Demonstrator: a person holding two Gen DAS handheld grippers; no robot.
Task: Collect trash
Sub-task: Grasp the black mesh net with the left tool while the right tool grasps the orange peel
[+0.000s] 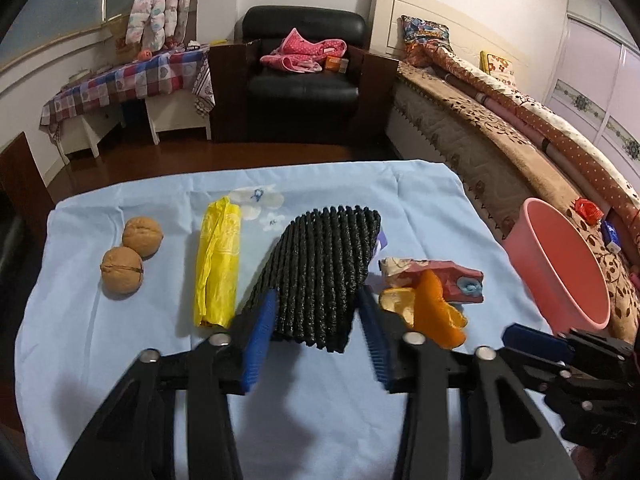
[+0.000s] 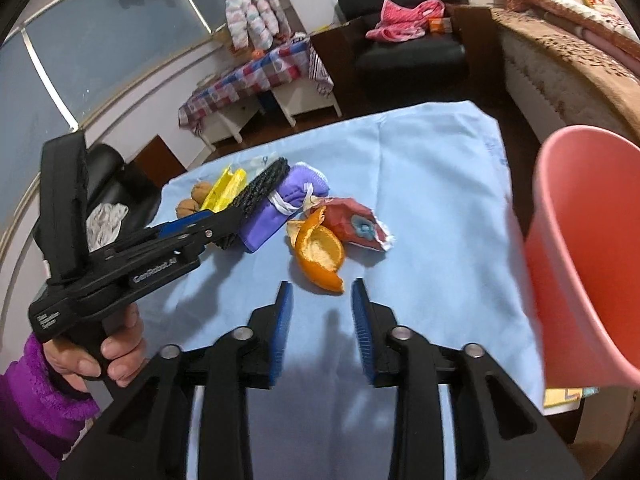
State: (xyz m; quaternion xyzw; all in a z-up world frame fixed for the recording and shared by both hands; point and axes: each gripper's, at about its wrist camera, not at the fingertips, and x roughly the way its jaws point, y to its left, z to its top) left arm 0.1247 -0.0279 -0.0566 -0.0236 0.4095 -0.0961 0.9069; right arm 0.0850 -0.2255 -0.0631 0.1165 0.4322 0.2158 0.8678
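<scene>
Ribbed black foam mesh [image 1: 320, 276] on tabletop cloth [image 1: 120, 332], left of curled orange peel [image 1: 432, 308]; left claw [image 1: 316, 316] clenched on its near end. Right claw [image 2: 320, 308] released, empty, just before peel. Smooth pink bin [image 2: 580, 248] right of peel.

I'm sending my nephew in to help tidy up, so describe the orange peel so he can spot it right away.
Start at the table under the light blue cloth, then look near the pink bin. The orange peel lies in curled pieces, touching a crumpled red wrapper. It is the only bright orange thing there, with a pale inner side.
</scene>
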